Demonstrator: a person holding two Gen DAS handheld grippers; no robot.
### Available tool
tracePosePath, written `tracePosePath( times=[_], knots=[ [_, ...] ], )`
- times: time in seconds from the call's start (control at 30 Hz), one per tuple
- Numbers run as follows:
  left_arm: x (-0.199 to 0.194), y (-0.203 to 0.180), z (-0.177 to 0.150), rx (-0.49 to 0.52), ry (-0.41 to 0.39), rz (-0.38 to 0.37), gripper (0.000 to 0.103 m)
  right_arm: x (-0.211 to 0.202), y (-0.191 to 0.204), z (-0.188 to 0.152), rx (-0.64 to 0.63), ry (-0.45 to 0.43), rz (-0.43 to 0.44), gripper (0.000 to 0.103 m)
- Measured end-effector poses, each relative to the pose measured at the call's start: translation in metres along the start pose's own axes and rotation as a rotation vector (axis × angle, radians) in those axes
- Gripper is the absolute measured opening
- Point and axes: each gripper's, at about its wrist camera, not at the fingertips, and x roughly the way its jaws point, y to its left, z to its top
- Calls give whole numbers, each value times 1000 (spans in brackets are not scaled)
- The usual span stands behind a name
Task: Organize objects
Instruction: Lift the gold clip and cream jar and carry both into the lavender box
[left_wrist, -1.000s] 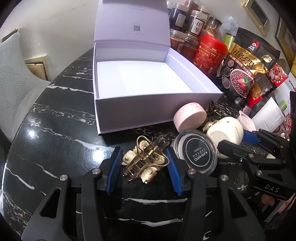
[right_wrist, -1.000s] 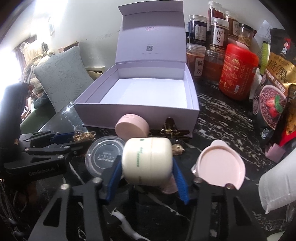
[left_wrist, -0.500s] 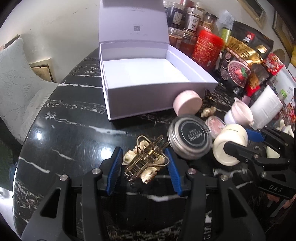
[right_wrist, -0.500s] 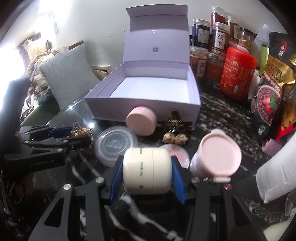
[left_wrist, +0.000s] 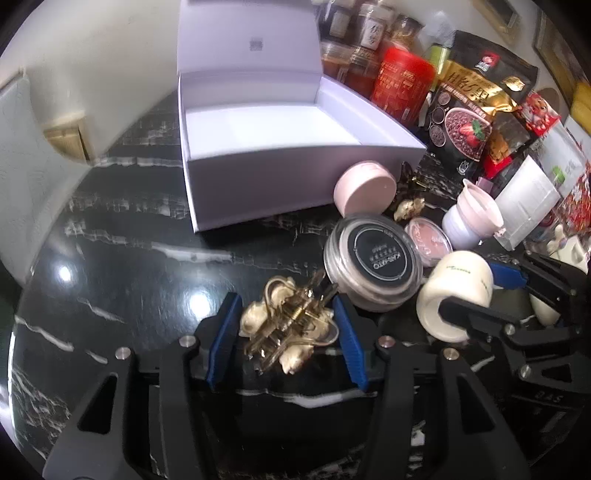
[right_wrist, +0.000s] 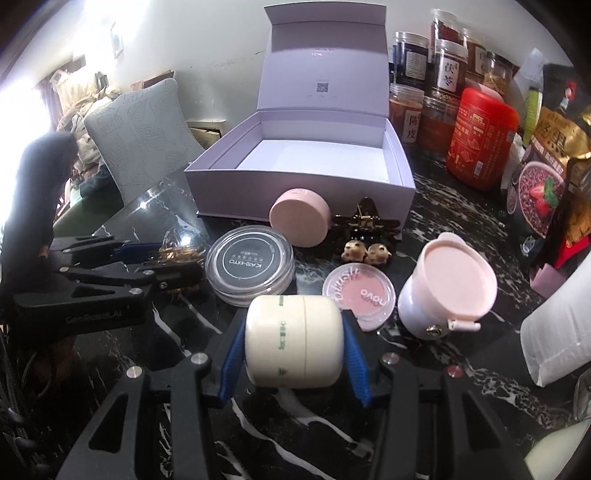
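Observation:
My left gripper (left_wrist: 285, 306) holds a gold hair clip with pearly beads (left_wrist: 291, 332) between its blue pads just above the black marble table (left_wrist: 129, 295); its jaws are opening, and the pads still touch the clip. My right gripper (right_wrist: 291, 325) is shut on a cream jar with green lettering (right_wrist: 293, 339), lying on its side. In the left wrist view that jar (left_wrist: 454, 295) is at the right. An open lilac box (right_wrist: 295, 188) with its lid upright stands behind, and nothing is inside it.
In front of the box lie a black-lidded clear jar (right_wrist: 251, 269), a pink round case (right_wrist: 299, 218), a blush compact (right_wrist: 360, 295), a pink-lidded white pot (right_wrist: 447, 291) and a dark star clip (right_wrist: 364, 221). A red canister (right_wrist: 480, 140), jars and snack bags crowd the right.
My right gripper has drawn back from the box with the cream jar, uncovering the blush compact. The left gripper has stayed in place with the clip, its pads slightly wider apart.

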Motion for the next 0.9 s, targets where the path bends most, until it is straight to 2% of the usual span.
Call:
tracePosePath(
  times=[0.13, 0.23, 0.37, 0.53, 0.9],
  knots=[
    [6, -7, -2, 55, -10, 36, 51, 4, 2, -1, -2, 8, -3, 51],
    [9, -12, -3, 83, -17, 60, 49, 16, 2, -4, 2, 52, -16, 51],
    [6, -7, -3, 49, -1, 26, 48, 21, -5, -8, 46, 58, 16, 50],
    [-1, -6, -3, 36, 30, 24, 48, 17, -5, -10, 41, 61, 37, 50],
    [-32, -20, 14, 97, -14, 30, 48, -9, 5, -3, 15, 25, 39, 50]
  ],
)
